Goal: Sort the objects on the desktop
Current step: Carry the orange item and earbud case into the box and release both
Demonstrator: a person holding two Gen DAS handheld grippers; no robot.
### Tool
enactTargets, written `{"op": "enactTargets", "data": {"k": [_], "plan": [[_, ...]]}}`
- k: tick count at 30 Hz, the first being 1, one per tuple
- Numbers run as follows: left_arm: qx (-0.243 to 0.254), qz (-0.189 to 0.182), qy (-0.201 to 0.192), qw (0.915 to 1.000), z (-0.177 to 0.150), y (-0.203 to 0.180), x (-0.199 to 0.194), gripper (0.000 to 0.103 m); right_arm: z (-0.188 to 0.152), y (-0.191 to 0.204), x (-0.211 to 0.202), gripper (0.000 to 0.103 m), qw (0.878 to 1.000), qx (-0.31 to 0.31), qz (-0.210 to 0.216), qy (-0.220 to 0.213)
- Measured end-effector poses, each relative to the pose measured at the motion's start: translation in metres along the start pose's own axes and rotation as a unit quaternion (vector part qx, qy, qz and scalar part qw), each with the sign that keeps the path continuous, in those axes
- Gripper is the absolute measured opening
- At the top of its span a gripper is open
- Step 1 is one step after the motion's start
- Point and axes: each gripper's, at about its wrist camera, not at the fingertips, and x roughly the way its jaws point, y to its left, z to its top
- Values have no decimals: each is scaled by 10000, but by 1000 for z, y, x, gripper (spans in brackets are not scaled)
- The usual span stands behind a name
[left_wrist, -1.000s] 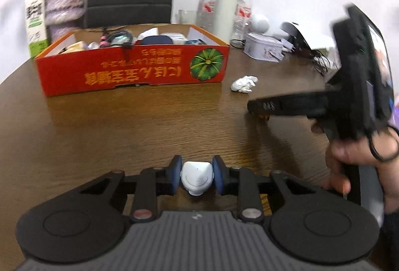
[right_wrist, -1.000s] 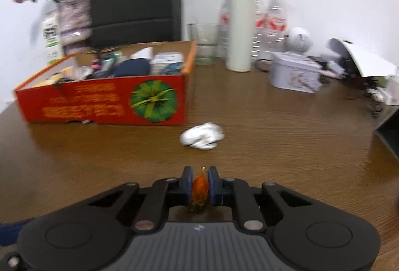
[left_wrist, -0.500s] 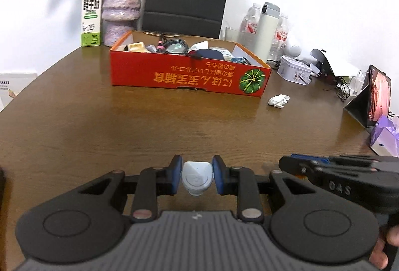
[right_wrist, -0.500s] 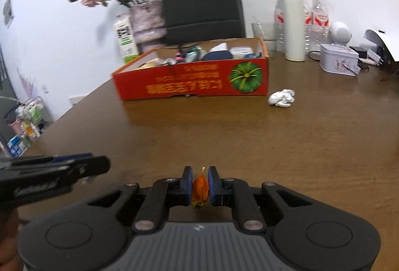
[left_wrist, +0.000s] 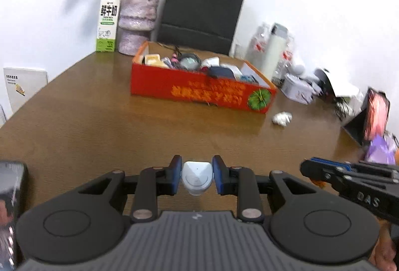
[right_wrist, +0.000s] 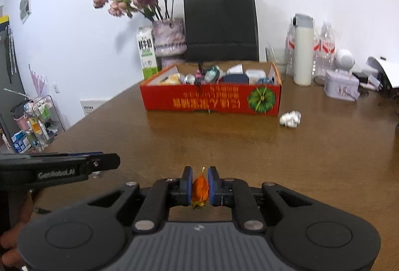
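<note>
Left wrist: your left gripper (left_wrist: 197, 177) clamps a white case (left_wrist: 197, 176); the red box (left_wrist: 199, 89) sits at 12 o'clock.

Right wrist: your right gripper (right_wrist: 200, 186) pinches an orange scrap (right_wrist: 199, 190); a foil wad (right_wrist: 290, 118) lies at 1 o'clock.

Tally on the tabletop (right_wrist: 249, 146)

One red box (right_wrist: 212, 100), one crumpled paper ball (right_wrist: 290, 118), one vase (right_wrist: 169, 40), one milk carton (right_wrist: 147, 55), one black bag (right_wrist: 220, 24), one white flask (right_wrist: 303, 51).

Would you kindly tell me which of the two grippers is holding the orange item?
The right gripper: a thin orange piece sits pinched between its blue pads. The left gripper grips a small white case instead.
</note>
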Motion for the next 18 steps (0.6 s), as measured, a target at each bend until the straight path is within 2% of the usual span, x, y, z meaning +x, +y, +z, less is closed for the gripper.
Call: {"op": "enactTargets", "data": {"k": [3, 8, 10, 12, 16, 18], "plan": [[22, -43, -186, 9998, 45, 5, 12, 27, 26, -3, 7, 12, 9998, -130, -3, -127], [93, -91, -157, 9998, 134, 9, 75, 27, 102, -18, 52, 12, 9989, -140, 123, -421], [386, 265, -315, 9984, 166, 3, 111, 27, 135, -26, 85, 12, 9990, -50, 247, -364], [423, 532, -256, 9974, 186, 4, 149, 27, 166, -34, 125, 12, 9990, 112, 393, -184], [152, 517, 294, 9981, 217, 20, 225, 27, 204, -46, 212, 12, 9978, 372, 476, 272], [41, 512, 378, 9980, 222, 28, 247, 28, 216, -49, 249, 12, 9972, 407, 485, 398]]}}
